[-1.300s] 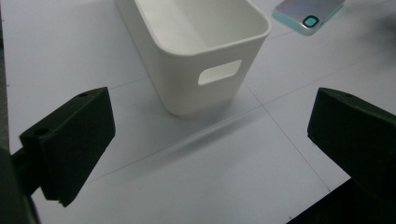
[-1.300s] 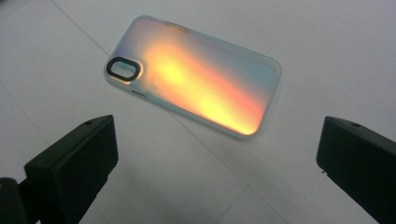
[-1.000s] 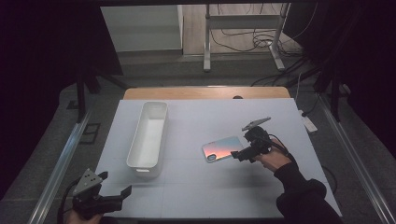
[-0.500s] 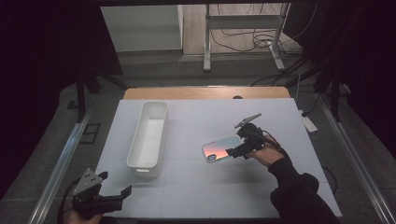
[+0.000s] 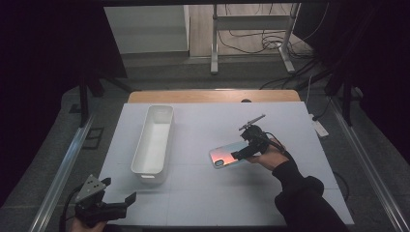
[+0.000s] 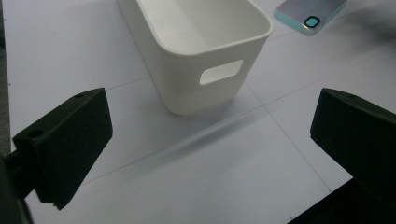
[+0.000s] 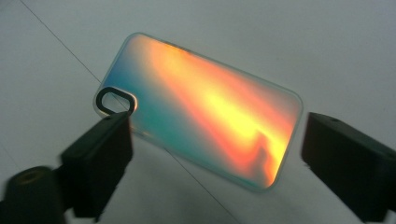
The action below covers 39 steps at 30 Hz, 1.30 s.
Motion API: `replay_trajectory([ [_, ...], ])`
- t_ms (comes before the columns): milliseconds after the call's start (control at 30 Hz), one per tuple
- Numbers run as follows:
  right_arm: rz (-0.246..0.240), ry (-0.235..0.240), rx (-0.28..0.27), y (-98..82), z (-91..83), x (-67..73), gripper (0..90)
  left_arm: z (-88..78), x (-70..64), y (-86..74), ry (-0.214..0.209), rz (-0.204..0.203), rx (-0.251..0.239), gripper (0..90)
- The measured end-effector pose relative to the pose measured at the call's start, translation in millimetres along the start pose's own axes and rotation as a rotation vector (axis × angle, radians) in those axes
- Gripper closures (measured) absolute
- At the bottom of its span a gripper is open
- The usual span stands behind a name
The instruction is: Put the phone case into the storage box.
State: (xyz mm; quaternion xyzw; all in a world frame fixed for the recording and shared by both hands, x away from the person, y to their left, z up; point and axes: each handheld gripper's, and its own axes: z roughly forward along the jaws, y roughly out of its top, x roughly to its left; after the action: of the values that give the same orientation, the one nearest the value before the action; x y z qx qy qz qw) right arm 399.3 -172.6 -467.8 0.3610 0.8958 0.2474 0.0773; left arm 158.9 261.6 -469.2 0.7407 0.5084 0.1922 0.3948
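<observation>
Right of centre in the high view, the phone case [image 5: 229, 154] lies flat on the bench [image 5: 203, 193], iridescent back up and camera cutout toward the lower left, so its long edges are open to a pinch from either side. The right gripper [image 5: 244, 152] reaches in at the case's right end; its jaws have just been closing and, in the right gripper view, straddle the near end of the case [image 7: 201, 107] without yet pressing on it, judged a line-up for a grasp. Left of centre stands the white bin [image 5: 154, 142], open and empty, lengthwise up the frame, a likely receptacle. At the lower left, the left gripper [image 5: 121, 205] rests near the bench edge, jaws wide apart on nothing, facing the bin's handle slot [image 6: 221, 72]. White sheeting with faint seams covers the bench; beyond, the room is dark, with cables and a metal stand's legs on the floor.
</observation>
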Motion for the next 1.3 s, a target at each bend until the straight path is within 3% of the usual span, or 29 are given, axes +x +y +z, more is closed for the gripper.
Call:
replay_trajectory([
  [33, -0.006, -0.004, 0.002, 0.1, 0.1, 0.2, 23.0, 0.0, 0.1, 0.0, 0.001, 0.0, 0.0, 0.0],
  [67, -0.006, -0.004, 0.002, 0.1, 0.1, 0.2, 23.0, 0.0, 0.1, 0.0, 0.001, 0.0, 0.0, 0.0],
  [133, -0.023, -0.016, 0.002, 0.8, -0.2, 1.2, 35.2, 0.0, 0.2, 0.1, 0.001, -0.001, 0.001, 0.0],
  [400, -0.044, 0.022, 0.018, 4.6, 3.8, 0.4, 78.1, 0.2, 0.2, 0.1, 0.002, -0.001, 0.003, 0.0],
  [433, -0.044, 0.022, 0.018, 4.6, 3.8, 0.4, 78.1, 0.2, 0.2, 0.1, 0.002, -0.001, 0.003, 0.0],
  [467, -0.05, 0.033, 0.026, 5.4, 6.1, -1.1, 88.5, 0.2, 0.2, 0.2, 0.002, 0.0, 0.004, 0.0],
  [700, -0.029, 0.054, 0.029, 8.5, 13.7, -5.5, 89.2, 0.4, 0.0, 0.3, 0.002, 0.003, 0.005, 0.1],
  [1000, 0.017, 0.047, 0.018, 14.5, 23.7, -14.9, 89.2, 0.5, 0.0, 0.3, 0.002, 0.003, 0.006, 0.2],
  [1300, 0.035, -0.007, 0.011, 22.7, 29.9, -26.4, 89.2, 0.6, 0.3, 0.3, 0.001, -0.003, 0.006, 0.4],
])
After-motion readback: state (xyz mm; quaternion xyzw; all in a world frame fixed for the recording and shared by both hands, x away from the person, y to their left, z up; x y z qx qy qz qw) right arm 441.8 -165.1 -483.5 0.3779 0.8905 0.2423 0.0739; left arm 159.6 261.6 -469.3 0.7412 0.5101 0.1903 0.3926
